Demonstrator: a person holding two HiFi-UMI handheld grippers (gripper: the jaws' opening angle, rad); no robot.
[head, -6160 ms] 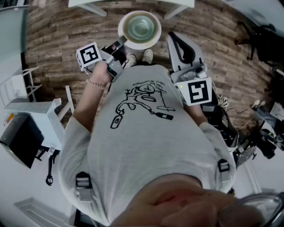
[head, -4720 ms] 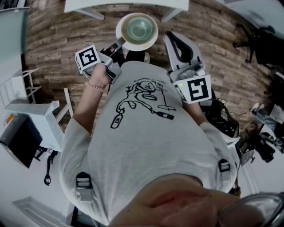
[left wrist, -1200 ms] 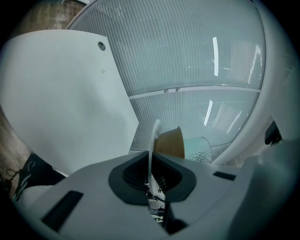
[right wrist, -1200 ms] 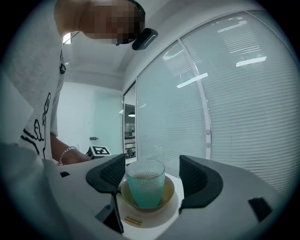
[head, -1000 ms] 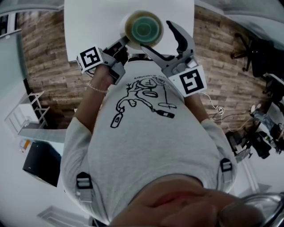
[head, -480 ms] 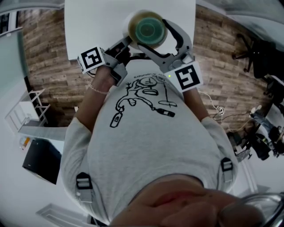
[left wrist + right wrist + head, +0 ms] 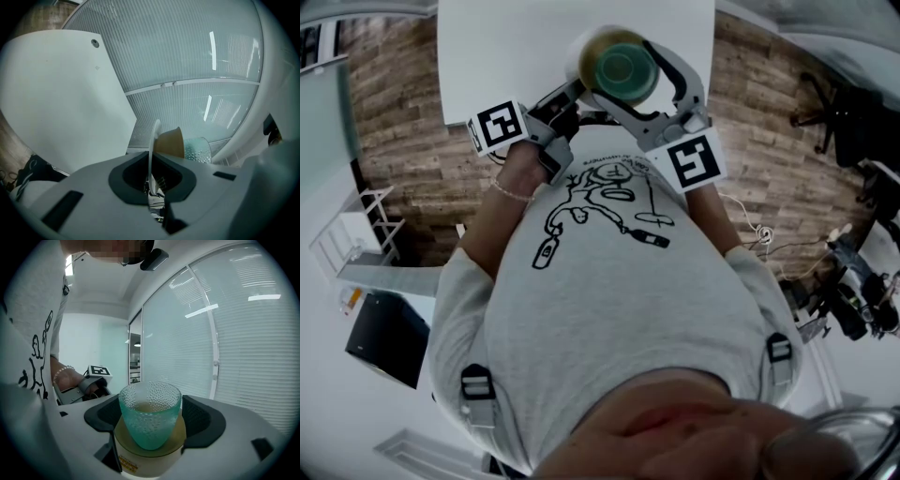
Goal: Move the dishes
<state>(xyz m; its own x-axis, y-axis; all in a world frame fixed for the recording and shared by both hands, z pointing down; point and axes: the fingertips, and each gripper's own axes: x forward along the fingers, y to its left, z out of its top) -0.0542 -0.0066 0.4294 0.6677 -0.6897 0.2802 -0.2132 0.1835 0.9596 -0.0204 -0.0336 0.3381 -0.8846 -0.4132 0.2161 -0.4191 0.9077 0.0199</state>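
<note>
1. Left gripper [image 7: 151, 180]: jaws pinched tight on the plate [image 7: 153, 140] rim, as a second ago. It holds the stack above the table [image 7: 506, 56].
2. Plate bears a bowl [image 7: 169, 143] with a glass [image 7: 150, 418] standing in it. The stack looks tilted in the head view.
3. Right gripper [image 7: 151, 423]: beside the stack a second ago. Its wide jaws now bracket the bowl, and the pads seem pressed to both sides.
4. Reading: the second hold steadies a tipping load, so a set-down on the table is likely next.

The left gripper [image 7: 151, 180] pinches a white plate [image 7: 152, 140] edge-on; behind it are a tan bowl [image 7: 169, 143] and a green glass [image 7: 197, 150], with the desk [image 7: 61, 93] to the left.
</note>
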